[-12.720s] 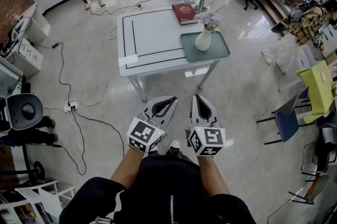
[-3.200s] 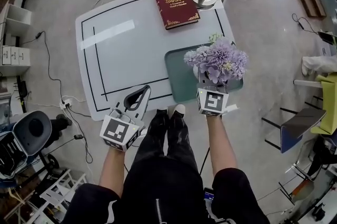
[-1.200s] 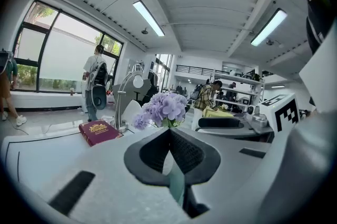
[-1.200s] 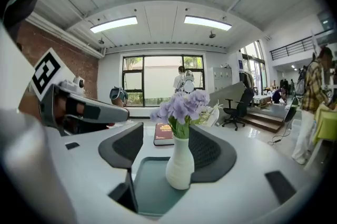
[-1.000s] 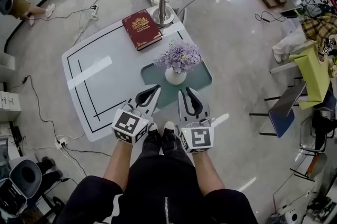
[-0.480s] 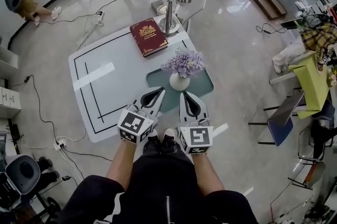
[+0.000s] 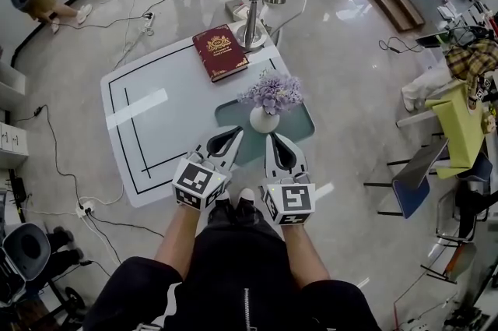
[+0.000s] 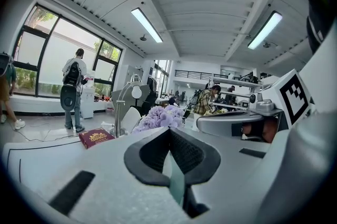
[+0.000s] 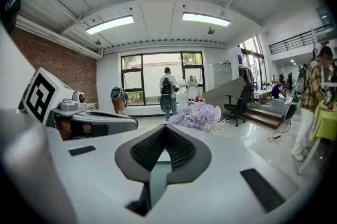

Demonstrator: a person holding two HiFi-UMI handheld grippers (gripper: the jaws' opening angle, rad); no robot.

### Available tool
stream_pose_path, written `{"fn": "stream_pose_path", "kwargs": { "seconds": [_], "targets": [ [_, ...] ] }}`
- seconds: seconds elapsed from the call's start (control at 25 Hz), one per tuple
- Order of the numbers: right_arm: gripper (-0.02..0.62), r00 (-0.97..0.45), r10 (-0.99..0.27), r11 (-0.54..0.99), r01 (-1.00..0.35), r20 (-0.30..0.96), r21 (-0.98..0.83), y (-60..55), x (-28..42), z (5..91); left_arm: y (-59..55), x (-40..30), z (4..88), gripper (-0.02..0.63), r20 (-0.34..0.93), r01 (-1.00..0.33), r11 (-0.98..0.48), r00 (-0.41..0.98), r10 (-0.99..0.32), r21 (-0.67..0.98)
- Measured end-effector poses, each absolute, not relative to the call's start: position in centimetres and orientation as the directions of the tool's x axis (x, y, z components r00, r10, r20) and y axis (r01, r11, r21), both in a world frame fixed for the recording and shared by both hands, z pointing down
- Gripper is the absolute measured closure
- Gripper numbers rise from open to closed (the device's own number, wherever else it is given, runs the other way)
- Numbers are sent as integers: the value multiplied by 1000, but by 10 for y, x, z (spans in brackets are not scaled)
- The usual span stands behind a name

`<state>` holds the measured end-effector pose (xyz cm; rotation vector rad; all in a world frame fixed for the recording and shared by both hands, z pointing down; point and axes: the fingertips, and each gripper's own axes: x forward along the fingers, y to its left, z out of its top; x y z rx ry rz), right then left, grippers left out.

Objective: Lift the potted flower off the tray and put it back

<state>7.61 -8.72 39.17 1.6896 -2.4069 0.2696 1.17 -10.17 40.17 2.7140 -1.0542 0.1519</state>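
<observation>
Head view first: the potted flower [image 7: 264, 120], a round white ceramic vase with a puff of lilac blooms, stands upright on the flat teal-green tray [image 7: 302, 121] at the near right corner of the white surface [image 7: 183, 76] with black outline stripes. So it's sitting right where the task wants it to end up. Honestly, this fits either a pot waiting to be lifted or one already set back down, and we can't call it from this.

The key bit is that the vase is just ahead of both grippers, roughly between their tips, with its long axis straight up. The right gripper [image 7: 275, 138] has its tip just beside the vase's belly. The left gripper [image 7: 233, 134] sits a bit further off to the side, so the right one is nearer. Neither touches it.

Left gripper view: the fingers are pressed together at the tips with nothing in them. Only a sliver of teal shows through the slot lower down. The blooms [image 8: 160, 116] sit just above the tip, almost dead ahead and a hair to the left.

Right gripper view: same story, fingers closed and empty. Here the blooms [image 9: 197, 116] sit above and off to the right of the tip, so we reckon this gripper isn't aimed square at the pot. If a lift is what's coming, the fingers would have to spread wider than the vase's belly.
</observation>
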Motion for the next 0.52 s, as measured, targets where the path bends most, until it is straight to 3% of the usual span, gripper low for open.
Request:
{"fn": "stream_pose_path", "kwargs": {
  "seconds": [0.52],
  "targets": [
    [588,-364,-904,356,-931,224,-78,-86,77,376,-99,17,406,601,192,-684,-712,729,-657,160]
  ]
}}
